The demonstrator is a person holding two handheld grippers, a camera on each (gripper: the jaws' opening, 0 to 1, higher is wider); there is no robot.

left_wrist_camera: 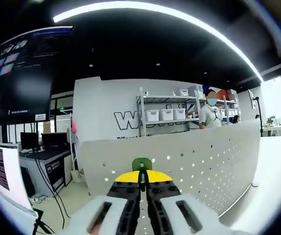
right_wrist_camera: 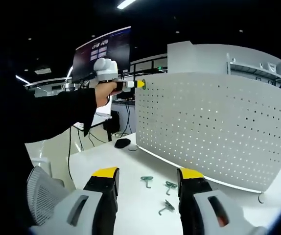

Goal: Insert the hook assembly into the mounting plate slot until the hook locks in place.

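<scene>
— What dominates the scene?

— A white perforated pegboard [right_wrist_camera: 214,129] stands upright along the back of a white desk [right_wrist_camera: 130,196], seen in the right gripper view. In the left gripper view the same pegboard [left_wrist_camera: 199,161] rises just ahead of the jaws.

— And the person?

— A dark sleeve [right_wrist_camera: 47,122] reaches across from the left of the right gripper view, its hand [right_wrist_camera: 104,93] holding the left gripper [right_wrist_camera: 139,84] at the pegboard's upper left corner.

— What is that gripper doing?

— In its own view, the left gripper [left_wrist_camera: 142,181] has its yellow-tipped jaws clenched on a green hook [left_wrist_camera: 142,165], which pokes up between the tips at the pegboard's top edge. Whether the hook touches the board cannot be told.

— The right gripper?

— The right gripper [right_wrist_camera: 148,177] hangs over the desk with its jaws released, wide apart, grasping nothing.

— Anything else on the desk?

— Three spare hooks [right_wrist_camera: 166,207] lie loose near the middle, between the right jaws, and a dark mouse [right_wrist_camera: 123,143] sits at the left end by the pegboard's foot.
</scene>
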